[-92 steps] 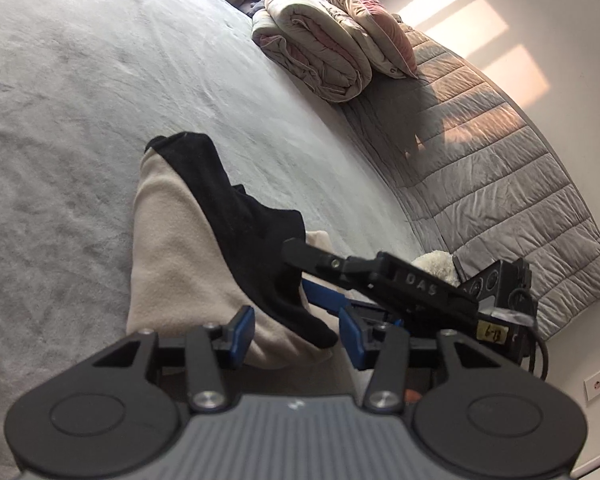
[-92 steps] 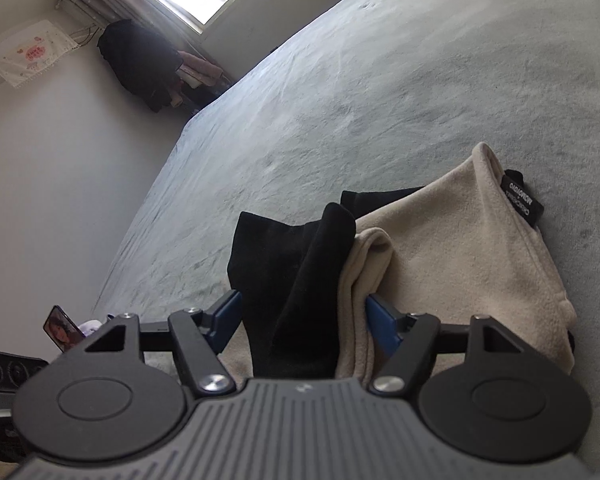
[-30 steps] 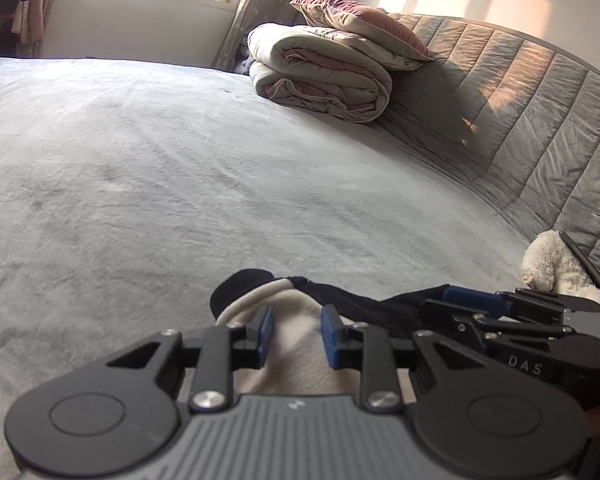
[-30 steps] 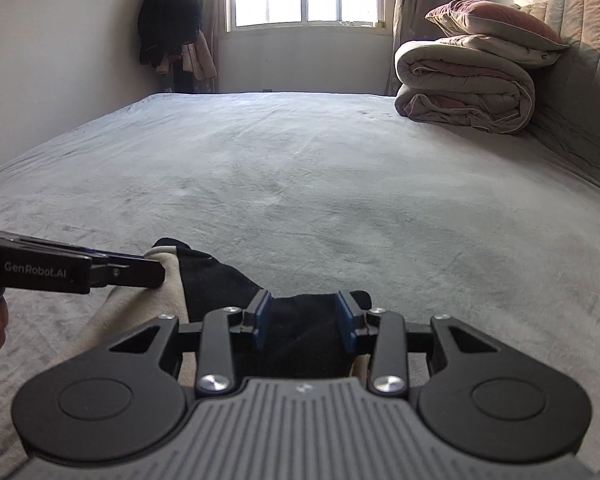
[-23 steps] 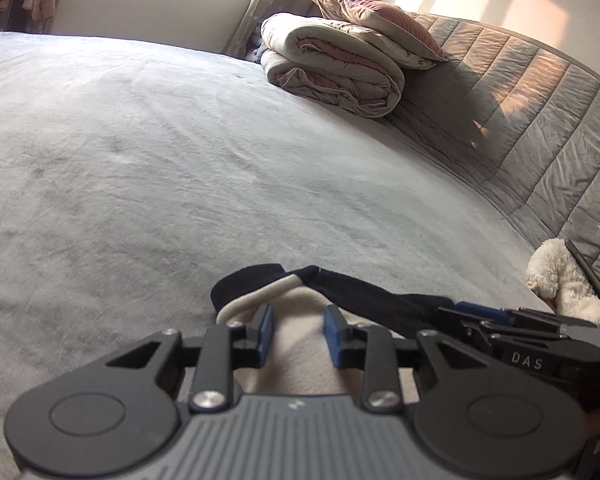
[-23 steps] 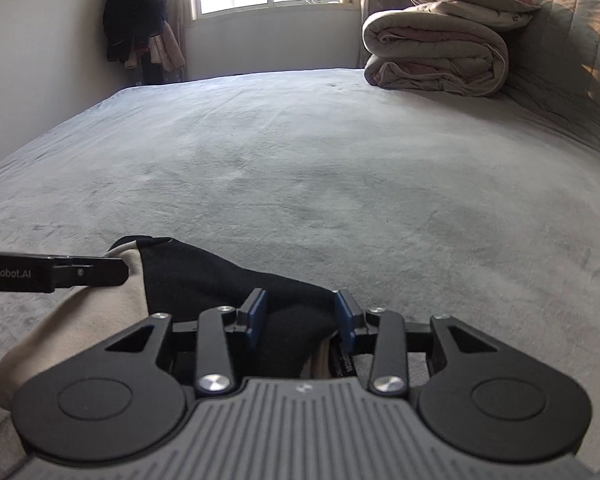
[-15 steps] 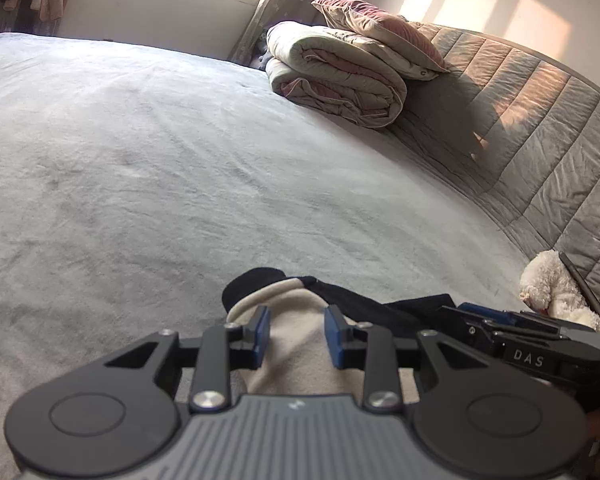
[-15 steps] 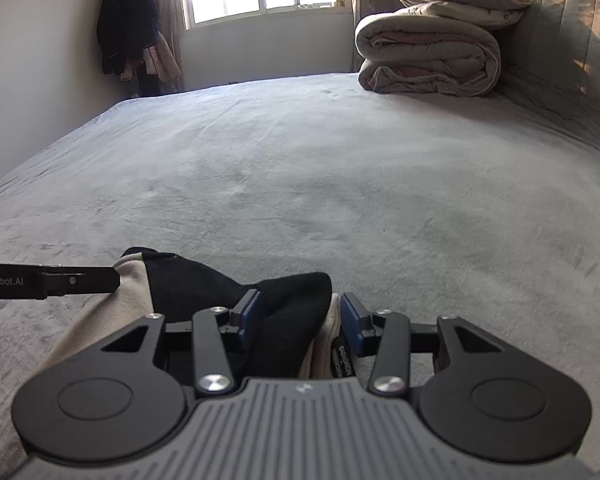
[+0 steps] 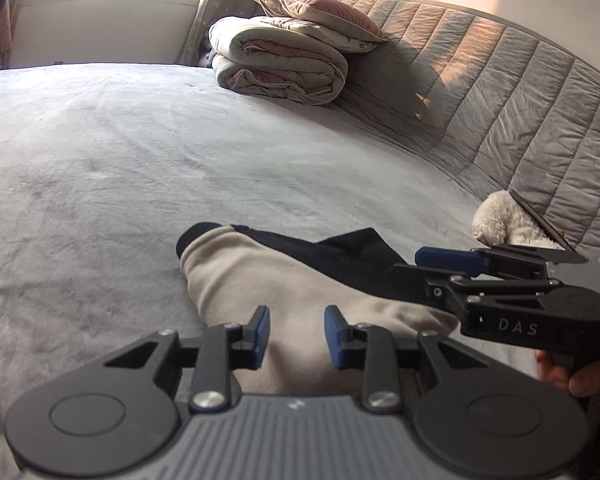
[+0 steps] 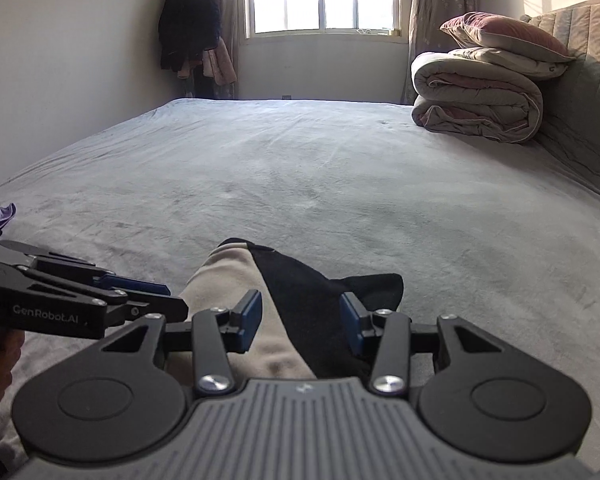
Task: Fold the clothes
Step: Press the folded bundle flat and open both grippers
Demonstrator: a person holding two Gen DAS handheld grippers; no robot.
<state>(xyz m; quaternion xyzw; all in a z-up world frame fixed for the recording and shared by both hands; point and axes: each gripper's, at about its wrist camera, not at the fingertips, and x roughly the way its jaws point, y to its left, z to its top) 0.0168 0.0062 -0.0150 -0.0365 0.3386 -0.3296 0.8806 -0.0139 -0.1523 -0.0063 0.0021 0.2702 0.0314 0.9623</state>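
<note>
A beige and black garment [image 9: 284,280] is laid folded on the grey bed [image 9: 140,152]. The left gripper [image 9: 296,336] is held just above its beige part, pads parted and gripping nothing. The right gripper [image 10: 300,322] is likewise released, jaws apart over the black part [image 10: 312,296], nothing clamped.

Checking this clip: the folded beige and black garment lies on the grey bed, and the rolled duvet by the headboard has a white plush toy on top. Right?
Not quite. A dusky pink pillow tops the rolled duvet, as the right wrist view shows. The beige and black garment does lie on the grey bed.
</note>
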